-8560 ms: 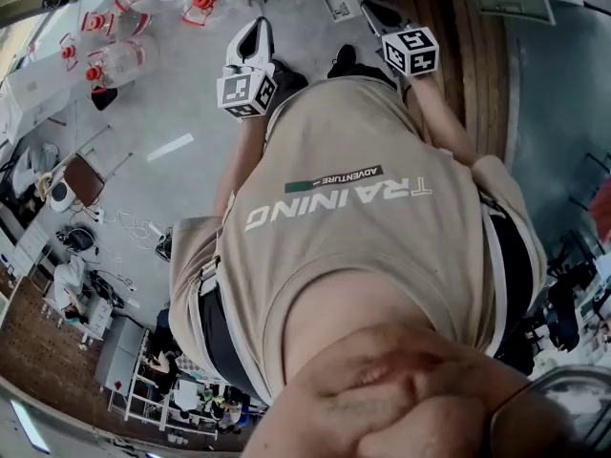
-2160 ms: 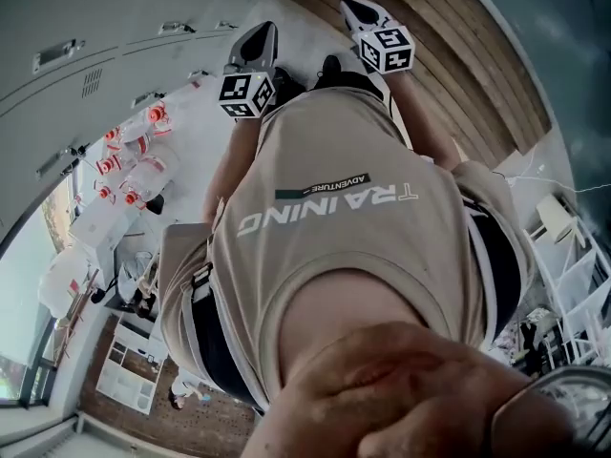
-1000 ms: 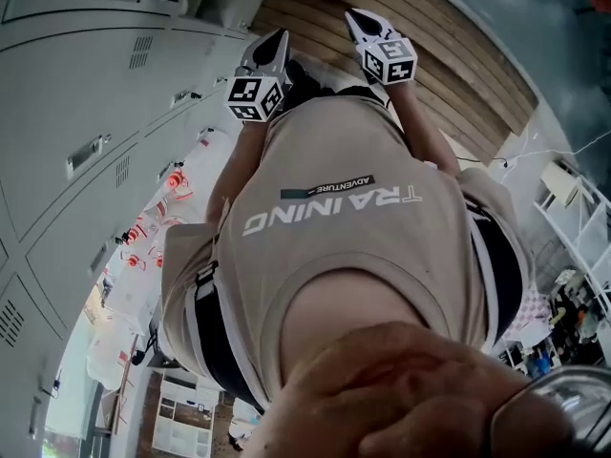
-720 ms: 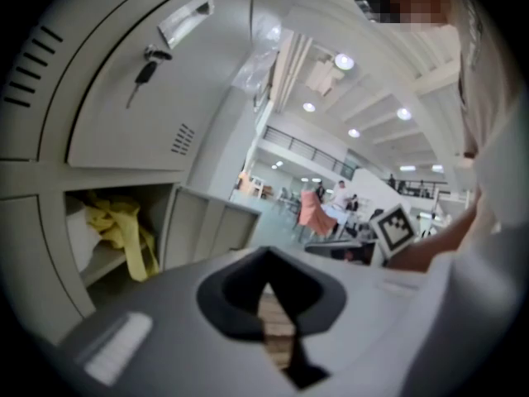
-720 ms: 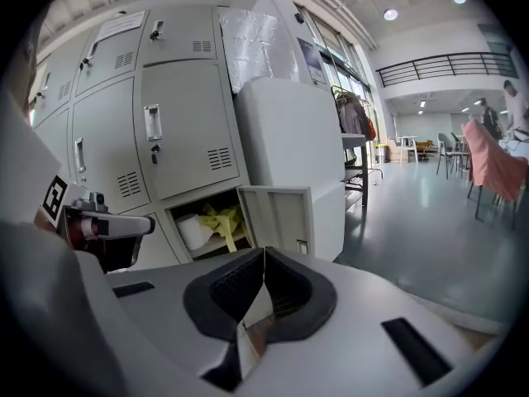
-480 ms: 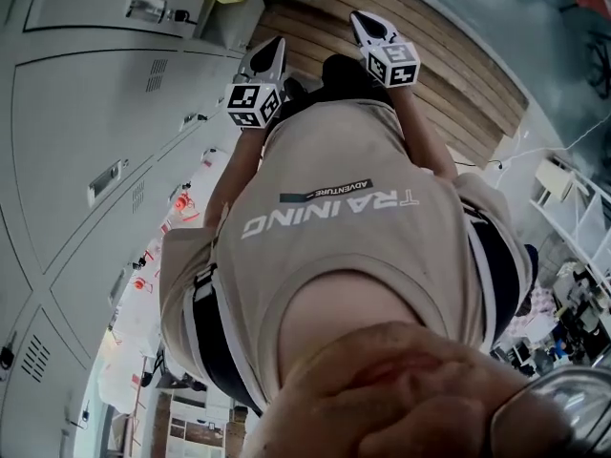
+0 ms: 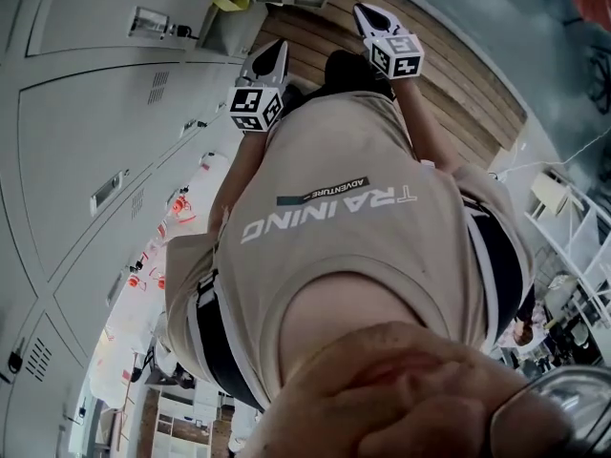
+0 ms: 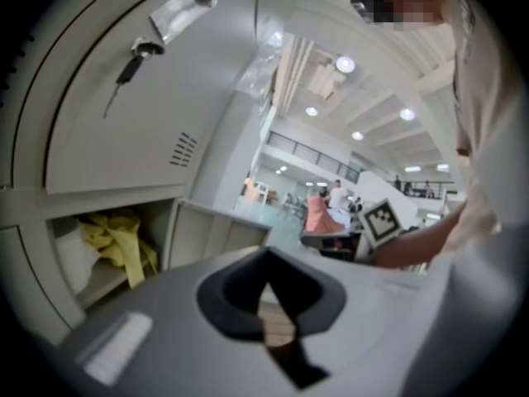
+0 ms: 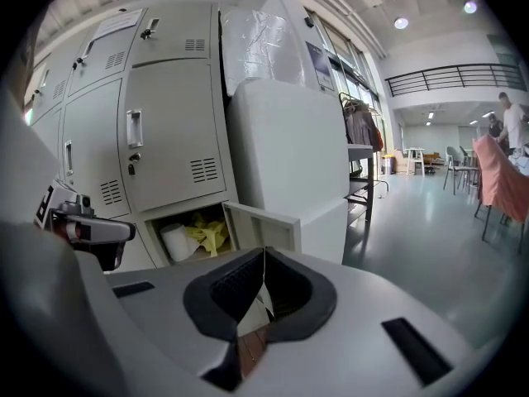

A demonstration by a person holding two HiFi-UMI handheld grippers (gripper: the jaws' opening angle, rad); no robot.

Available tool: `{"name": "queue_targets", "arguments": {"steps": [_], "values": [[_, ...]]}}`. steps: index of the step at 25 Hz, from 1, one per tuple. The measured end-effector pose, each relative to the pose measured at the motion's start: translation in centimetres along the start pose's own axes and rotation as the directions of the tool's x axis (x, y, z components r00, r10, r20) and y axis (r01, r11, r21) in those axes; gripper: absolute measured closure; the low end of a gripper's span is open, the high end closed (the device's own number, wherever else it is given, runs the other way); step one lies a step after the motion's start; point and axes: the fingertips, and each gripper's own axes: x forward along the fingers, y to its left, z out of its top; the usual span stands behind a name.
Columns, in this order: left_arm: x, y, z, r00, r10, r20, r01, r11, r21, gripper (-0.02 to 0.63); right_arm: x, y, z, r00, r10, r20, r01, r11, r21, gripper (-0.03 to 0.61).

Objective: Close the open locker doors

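A bank of grey lockers (image 7: 86,132) fills the left of the head view. One low compartment (image 9: 194,231) stands open, with a yellow cloth (image 9: 207,230) and a white roll (image 9: 175,242) inside, and its door (image 9: 264,226) swung out to the right. The left gripper view shows the same compartment (image 8: 107,251) and door (image 8: 219,234) at closer range. My left gripper (image 8: 266,259) is shut and empty, short of the door. My right gripper (image 9: 263,259) is shut and empty too, farther back. Both are held out before the person's torso, left gripper (image 7: 270,60) and right gripper (image 7: 374,17).
A tall white pillar (image 9: 285,147) stands just right of the open door. Closed locker doors with handles (image 9: 134,129) run on to the left. A wood-plank strip (image 7: 449,74) lies under the grippers. People, chairs and tables (image 9: 496,172) are far off to the right.
The person has turned from the open floor with bottles toward the lockers. The lockers now fill the left of the head view and the open compartment has come into sight. Both grippers stay raised in front.
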Motion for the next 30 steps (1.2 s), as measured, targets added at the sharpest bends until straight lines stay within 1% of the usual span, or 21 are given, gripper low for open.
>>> {"name": "queue_targets", "arguments": {"steps": [7,11,15,20,23,26,30], "values": [[1.6,2.2,1.1,0.992,0.124,0.017,-0.124,0.992,-0.012,0.607,3.8,-3.7,2.3,0.999,0.052,-0.002,-0.052,0.998,-0.030,0.563],[3.0,3.4,1.6,0.980,0.198,0.028,-0.197,0.980,-0.041,0.607,6.1,-5.3,2.9,0.994,0.110,-0.024,-0.111,0.993,-0.047,0.563],[4.7,3.7,1.9,0.969,0.248,0.023,-0.247,0.968,-0.052,0.607,8.2,-6.9,3.1,0.986,0.157,-0.050,-0.160,0.985,-0.060,0.563],[6.9,3.4,2.1,0.961,0.277,-0.002,-0.277,0.960,-0.030,0.607,10.5,-8.5,2.9,0.974,0.211,-0.078,-0.216,0.975,-0.059,0.563],[7.8,2.9,1.9,0.959,0.282,-0.026,-0.283,0.959,-0.033,0.607,11.3,-8.7,2.6,0.965,0.241,-0.098,-0.248,0.967,-0.056,0.563],[8.6,2.4,1.9,0.959,0.282,-0.038,-0.283,0.958,-0.044,0.607,11.8,-8.5,2.5,0.948,0.296,-0.119,-0.304,0.951,-0.056,0.563],[9.0,2.4,2.1,0.955,0.296,-0.029,-0.298,0.953,-0.052,0.607,12.1,-7.8,2.6,0.923,0.360,-0.134,-0.370,0.927,-0.056,0.563]]}}
